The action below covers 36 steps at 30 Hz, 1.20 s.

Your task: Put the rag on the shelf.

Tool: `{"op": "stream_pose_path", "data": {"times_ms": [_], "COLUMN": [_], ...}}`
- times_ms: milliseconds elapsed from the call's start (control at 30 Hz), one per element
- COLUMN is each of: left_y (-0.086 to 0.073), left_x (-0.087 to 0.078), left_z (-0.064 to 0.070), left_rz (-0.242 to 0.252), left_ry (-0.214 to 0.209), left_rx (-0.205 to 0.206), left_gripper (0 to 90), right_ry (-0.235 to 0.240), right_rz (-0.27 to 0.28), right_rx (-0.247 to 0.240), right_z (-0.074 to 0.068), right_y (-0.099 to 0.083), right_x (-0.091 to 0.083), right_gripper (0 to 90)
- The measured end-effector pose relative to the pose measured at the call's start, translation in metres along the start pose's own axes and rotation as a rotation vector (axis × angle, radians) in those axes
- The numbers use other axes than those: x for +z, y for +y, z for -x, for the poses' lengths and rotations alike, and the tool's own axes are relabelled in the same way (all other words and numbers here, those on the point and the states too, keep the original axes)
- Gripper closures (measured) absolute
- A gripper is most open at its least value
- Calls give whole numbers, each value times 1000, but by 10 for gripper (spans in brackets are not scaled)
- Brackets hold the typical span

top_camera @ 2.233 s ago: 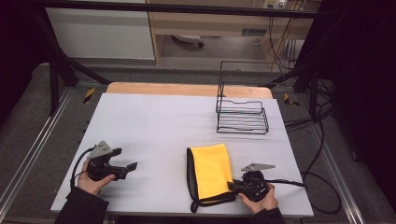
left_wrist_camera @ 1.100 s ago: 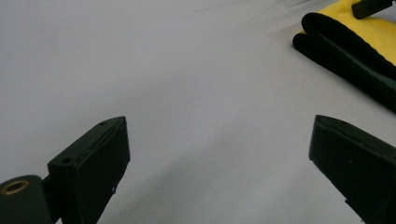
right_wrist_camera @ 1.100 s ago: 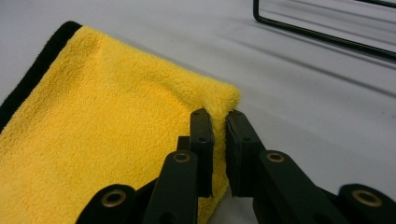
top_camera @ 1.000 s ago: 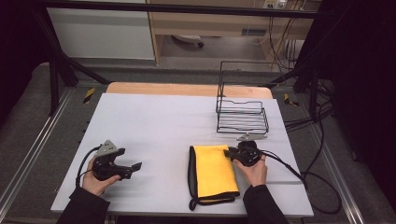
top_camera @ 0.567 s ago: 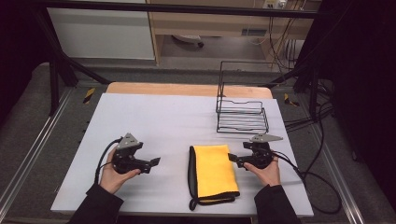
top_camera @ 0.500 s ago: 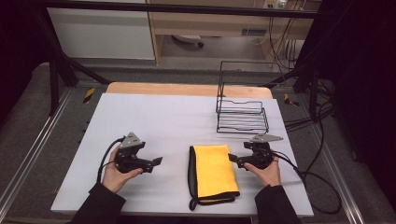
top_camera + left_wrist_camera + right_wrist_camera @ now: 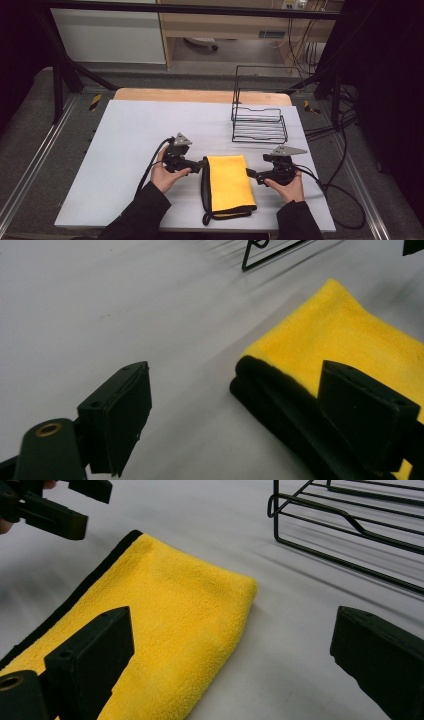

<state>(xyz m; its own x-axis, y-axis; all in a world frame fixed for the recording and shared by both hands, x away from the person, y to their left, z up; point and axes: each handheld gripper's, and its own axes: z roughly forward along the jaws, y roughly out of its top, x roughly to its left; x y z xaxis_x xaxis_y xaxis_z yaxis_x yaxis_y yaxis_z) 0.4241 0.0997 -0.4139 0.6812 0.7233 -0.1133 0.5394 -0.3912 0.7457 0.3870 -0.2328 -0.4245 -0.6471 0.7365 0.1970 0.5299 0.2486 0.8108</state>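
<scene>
Yellow folded microfibre cloth with black edging point(image 7: 228, 184) lies between the wide-open left gripper point(image 7: 200, 164) and right gripper point(image 7: 251, 174); next, probably gripping its far corners.

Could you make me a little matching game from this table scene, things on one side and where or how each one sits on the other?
Things:
1. yellow cloth
2. wire rack
3. left claw
4. right claw

Descriptions:
A. open, at the cloth's right edge
B. folded flat between the two claws
C. open, at the cloth's black-trimmed edge
D. stands empty at the far right of the white table

Pairs: 1-B, 2-D, 3-C, 4-A
</scene>
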Motion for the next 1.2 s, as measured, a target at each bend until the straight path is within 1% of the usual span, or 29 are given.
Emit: {"op": "stream_pose_path", "data": {"times_ms": [100, 133, 167, 200, 233, 333, 400, 600, 633, 667, 733, 867, 933, 1067, 1133, 1167, 1200], "left_y": [2, 2, 2, 2, 1, -1, -2, -3, -3, -2, -2, -2, -3, -3, -4, -5, -5], "left_x": [10, 13, 16, 18, 21, 27, 31, 41, 42, 42, 42, 43, 43, 42, 42, 42, 42], "left_z": [2, 2, 2, 2, 1, 1, 2, 5, 6, 6, 5, 4, 6, 4, 6, 7, 7], "left_rz": [-20, -29, -38, -45, -54, -86, -95, -104, -104, -103, -112, -125, -128, -139, -131, -122, -123], "left_ry": [4, 10, 16, 10, 5, 3, -8, -20, -20, -24, -38, -68, -63, -71, -63, -59, -57], "left_rx": [-8, -9, -10, -13, -19, -15, -16, -16, -16, -24, -33, -50, -56, -75, -69, -73, -64], "left_gripper": [217, 217, 243, 285, 307, 339, 357, 442, 450, 465, 507, 590, 600, 601, 604, 608, 615], "right_ry": [-6, -6, -8, -12, -13, -16, -14, -8, -6, -5, -3, -12, -19, -21, -30, -34, -41], "right_rz": [-12, -12, -17, -18, -22, -29, -27, -35, -35, -36, -40, -41, -40, -52, -52, -52, -53], "right_rx": [-7, -7, -7, -9, -8, -12, -15, -4, 0, 3, 3, 4, 11, 44, 53, 54, 59], "right_z": [-1, -1, -1, 0, 0, 0, 0, 0, 0, 0, 1, 2, 3, 7, 9, 10, 11], "right_y": [-1, -1, -1, -1, -1, -2, -2, -1, -1, -1, -1, 0, 1, 4, 6, 6, 7], "right_x": [1, 1, 2, 2, 3, 4, 5, 6, 7, 7, 8, 10, 11, 16, 20, 22, 23], "right_gripper": [44, 44, 45, 45, 45, 49, 50, 58, 59, 62, 76, 104, 114, 137, 156, 170, 190]}}
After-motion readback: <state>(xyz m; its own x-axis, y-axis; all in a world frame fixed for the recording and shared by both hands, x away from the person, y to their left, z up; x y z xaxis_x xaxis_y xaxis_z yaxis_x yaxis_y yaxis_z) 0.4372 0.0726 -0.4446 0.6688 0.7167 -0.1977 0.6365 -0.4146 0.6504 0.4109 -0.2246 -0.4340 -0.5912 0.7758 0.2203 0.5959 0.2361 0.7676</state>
